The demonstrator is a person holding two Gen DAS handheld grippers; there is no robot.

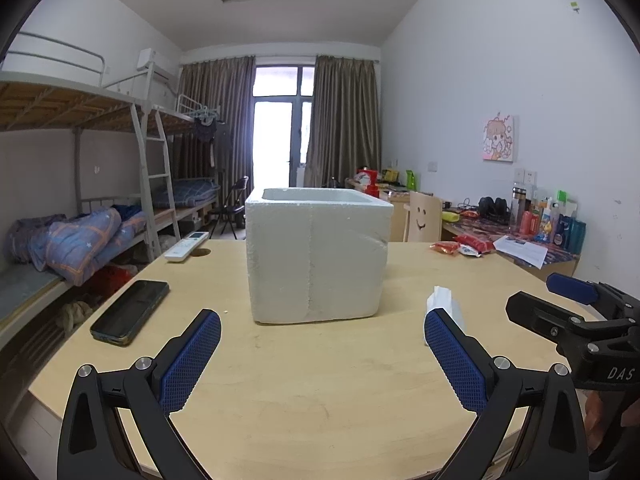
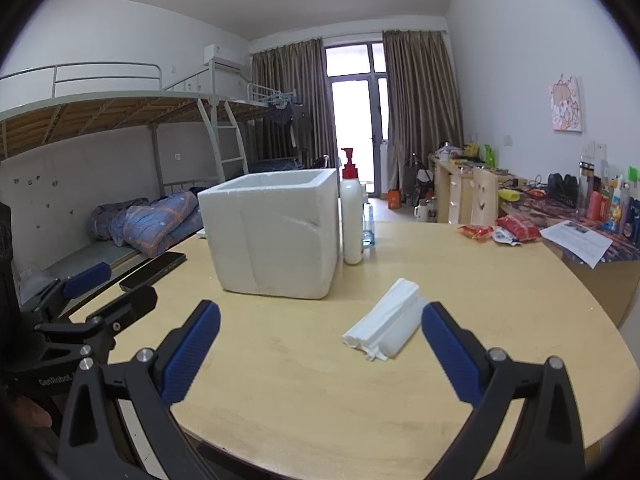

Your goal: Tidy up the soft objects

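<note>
A white foam box stands open-topped in the middle of the round wooden table; it also shows in the right wrist view. A white pack of tissues lies on the table right of the box, just inside my right gripper's right finger; in the left wrist view the tissues are partly hidden behind my left gripper's right finger. My left gripper is open and empty in front of the box. My right gripper is open and empty above the table.
A black phone and a white remote lie on the table's left. A white pump bottle stands right of the box. Snack packets and paper lie at the far right. A bunk bed stands left.
</note>
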